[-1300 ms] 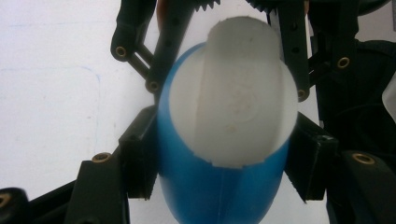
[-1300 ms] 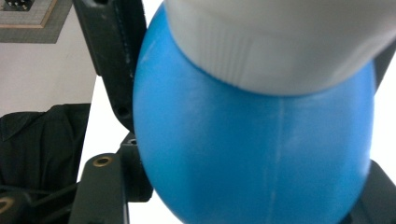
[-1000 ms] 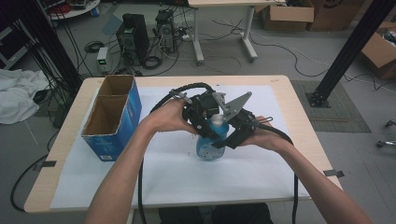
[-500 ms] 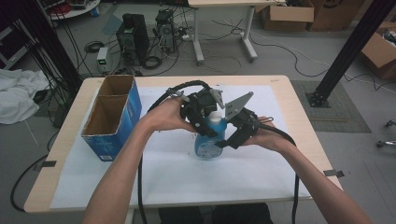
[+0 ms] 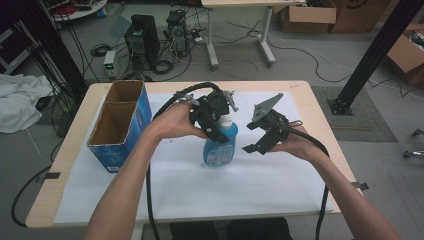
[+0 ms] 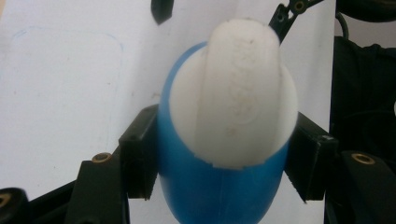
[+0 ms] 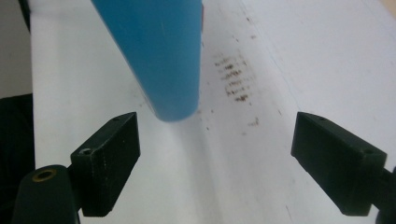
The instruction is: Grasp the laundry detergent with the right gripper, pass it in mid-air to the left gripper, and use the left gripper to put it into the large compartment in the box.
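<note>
White paper (image 5: 200,190) covers table; left gripper (image 5: 216,116) clamps blue bottle (image 5: 219,147) upright; right gripper (image 5: 260,142) jaws just opened, nothing between, beside bottle.

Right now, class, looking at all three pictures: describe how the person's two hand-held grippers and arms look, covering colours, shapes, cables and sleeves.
Both the left gripper and the right gripper are black tools with two blocky, square-ended jaws and brass-coloured screw fittings. A grey three-cornered plate tops the right one. A thick black cable loops from the left one; another black cable trails from the right. The forearms are bare, with no sleeves visible.
</note>
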